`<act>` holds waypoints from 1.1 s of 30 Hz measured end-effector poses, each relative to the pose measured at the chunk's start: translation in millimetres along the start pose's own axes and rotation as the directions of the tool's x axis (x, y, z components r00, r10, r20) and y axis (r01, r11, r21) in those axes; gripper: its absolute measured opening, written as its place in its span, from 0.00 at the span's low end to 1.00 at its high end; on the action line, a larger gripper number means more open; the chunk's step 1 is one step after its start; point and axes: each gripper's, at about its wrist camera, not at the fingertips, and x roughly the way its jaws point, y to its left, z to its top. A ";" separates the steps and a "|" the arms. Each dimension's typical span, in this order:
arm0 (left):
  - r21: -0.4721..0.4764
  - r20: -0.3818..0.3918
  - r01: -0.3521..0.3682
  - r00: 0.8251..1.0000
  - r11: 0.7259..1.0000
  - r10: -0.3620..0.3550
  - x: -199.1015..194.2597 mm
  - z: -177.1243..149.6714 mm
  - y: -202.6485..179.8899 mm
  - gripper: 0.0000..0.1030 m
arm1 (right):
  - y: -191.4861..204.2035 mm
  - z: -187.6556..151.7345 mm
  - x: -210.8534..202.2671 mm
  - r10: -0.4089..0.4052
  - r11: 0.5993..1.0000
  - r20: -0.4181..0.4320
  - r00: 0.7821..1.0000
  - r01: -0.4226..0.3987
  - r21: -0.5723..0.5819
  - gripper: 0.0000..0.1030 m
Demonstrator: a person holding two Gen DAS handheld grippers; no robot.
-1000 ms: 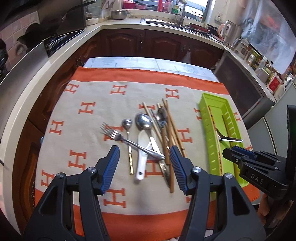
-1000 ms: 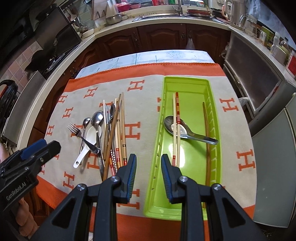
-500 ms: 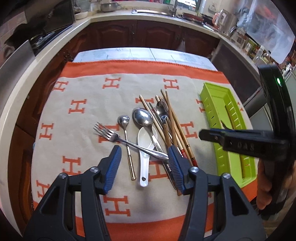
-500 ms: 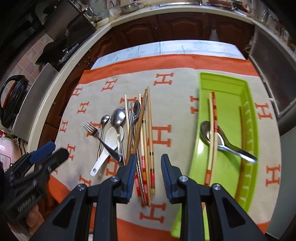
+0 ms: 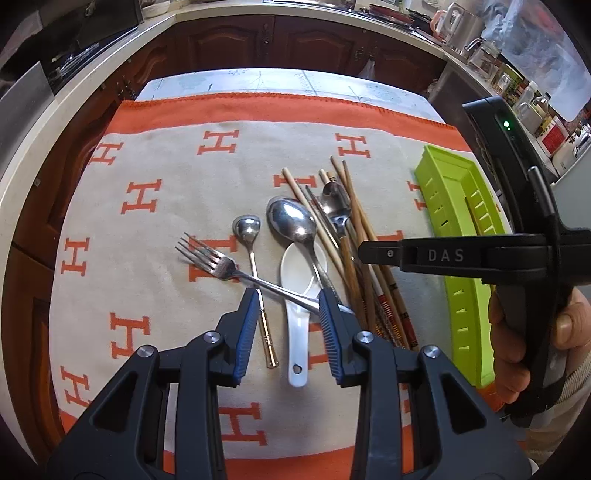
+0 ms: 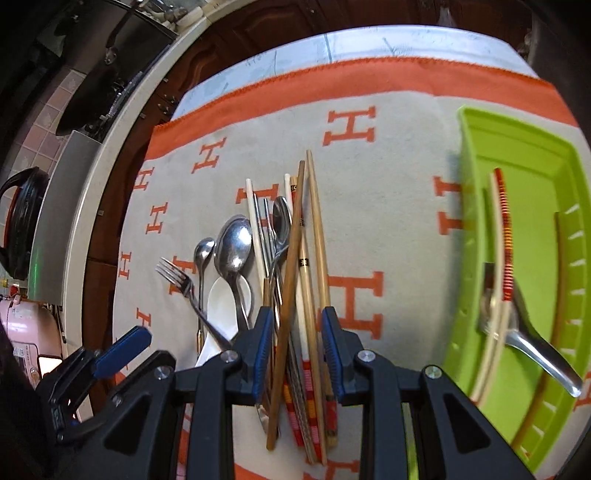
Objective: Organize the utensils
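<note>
Partly sorted: chopsticks and a spoon (image 6: 532, 343) are lying in the green tray (image 6: 476, 258); the heap is waiting, right gripper (image 6: 293, 343) fingers straddling chopsticks (image 6: 291, 295) unclosed, left gripper (image 5: 287, 332) gaping.

Your right gripper (image 6: 295, 347) hangs with jaws parted around the chopstick bundle (image 6: 306, 295); spoons (image 6: 234, 247) lie left of them, green tray (image 6: 532, 206) right.

A pale countertop (image 5: 221, 11) curves from nine o'clock to twelve above dark wooden cabinet doors (image 5: 306, 40). Jars and bottles (image 5: 524, 96) crowd the counter at two o'clock. A black kettle (image 6: 20, 225) sits at nine o'clock by pinkish wall tiles (image 6: 40, 122).
</note>
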 end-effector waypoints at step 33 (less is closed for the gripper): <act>-0.010 -0.157 0.206 0.966 0.979 -0.205 52.9 46.3 -51.9 0.13 | -32.8 -3.0 -16.7 0.066 0.993 0.068 0.996 -0.072 0.094 0.06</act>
